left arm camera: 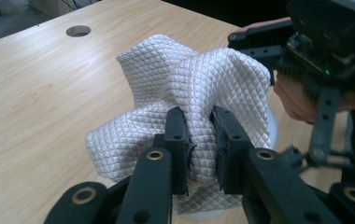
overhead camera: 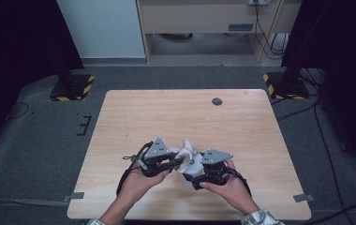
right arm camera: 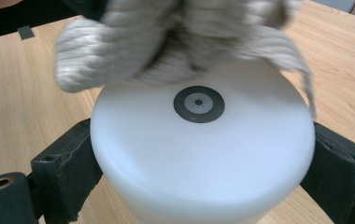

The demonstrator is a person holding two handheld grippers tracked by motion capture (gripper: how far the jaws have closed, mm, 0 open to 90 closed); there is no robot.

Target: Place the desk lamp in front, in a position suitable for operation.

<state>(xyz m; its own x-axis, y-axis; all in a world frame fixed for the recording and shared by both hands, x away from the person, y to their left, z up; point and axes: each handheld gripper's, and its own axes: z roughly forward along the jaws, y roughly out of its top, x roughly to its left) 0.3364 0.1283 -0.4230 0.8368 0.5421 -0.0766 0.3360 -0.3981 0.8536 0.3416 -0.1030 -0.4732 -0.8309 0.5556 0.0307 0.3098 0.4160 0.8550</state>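
On the near half of the wooden table (overhead camera: 185,117), close to its front edge, both hands work over one small cluster of things. Largest is the table itself, bare apart from a round cable hole (overhead camera: 217,101) near its far edge, well away from the work. Beyond the table lies grey carpet, with two black stand bases marked in yellow and black stripes (overhead camera: 72,87) at the far corners and loose cables on the floor to the right.

The person's forearms come in from the near edge and angle inward, so the two grippers face each other. The left gripper (left arm camera: 199,140) points across toward the right one, and its jaws are clenched on a bunched fold of the white quilted cloth (left arm camera: 185,88), which spreads out above and around them. The right gripper (right arm camera: 199,177) is held level beside it, its jaws grasping the white round container (right arm camera: 203,154) from both sides, pads against its wall. The cloth is pressed on the container's far side and droops over its rim. A small dark ring mark (right arm camera: 199,104) sits on the container's flat face, just below the cloth, uncovered.
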